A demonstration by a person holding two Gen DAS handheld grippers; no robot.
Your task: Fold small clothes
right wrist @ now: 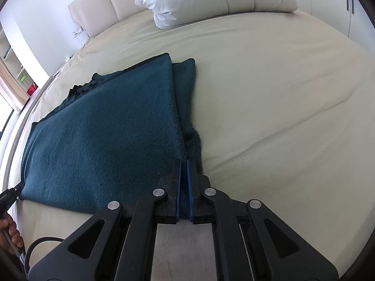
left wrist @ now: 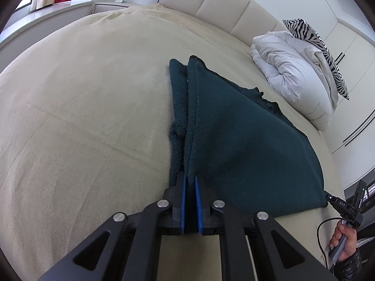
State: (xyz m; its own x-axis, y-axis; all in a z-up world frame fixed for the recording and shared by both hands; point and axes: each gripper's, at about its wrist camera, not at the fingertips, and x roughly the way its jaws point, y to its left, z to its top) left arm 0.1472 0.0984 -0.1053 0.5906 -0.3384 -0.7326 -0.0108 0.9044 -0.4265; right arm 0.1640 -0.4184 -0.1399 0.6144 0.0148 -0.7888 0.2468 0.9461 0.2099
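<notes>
Both claws, left gripper (left wrist: 190, 179) and right gripper (right wrist: 184, 165), clamp the teal garment (left wrist: 236, 138); the edge ahead of the fingers may slip, apparently thinly pinched.

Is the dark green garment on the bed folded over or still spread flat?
Partly folded: the dark green garment has an upper layer doubled over a lower one, whose edge strip shows beside it in both views.
</notes>
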